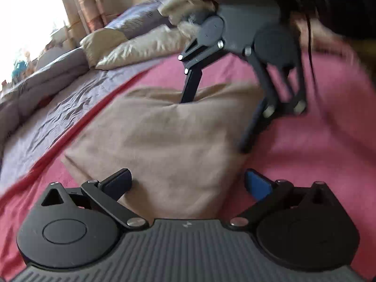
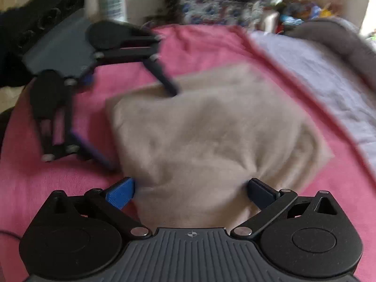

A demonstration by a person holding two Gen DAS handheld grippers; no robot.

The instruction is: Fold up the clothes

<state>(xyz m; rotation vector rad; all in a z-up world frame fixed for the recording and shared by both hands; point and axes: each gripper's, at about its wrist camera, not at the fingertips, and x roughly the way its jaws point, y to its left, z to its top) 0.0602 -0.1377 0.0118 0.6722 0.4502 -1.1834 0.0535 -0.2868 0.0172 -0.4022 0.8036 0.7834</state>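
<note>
A folded beige garment (image 1: 164, 136) lies on a pink sheet (image 1: 317, 159) spread over a bed, at the centre of both wrist views. The left claw (image 1: 188, 183), at the bottom of the left view, stands wide open with its fingers straddling the garment's near corner, gripping nothing. The right claw (image 2: 190, 190), at the bottom of the right view, is also spread wide, its blue-padded fingers (image 2: 121, 193) flanking the opposite edge of the cloth without closing on it. A crumpled lilac bedspread (image 1: 47, 117) runs along the left of the left view, with pillows (image 1: 131, 44) at upper centre. Both views are motion-blurred. No containers are visible.
</note>
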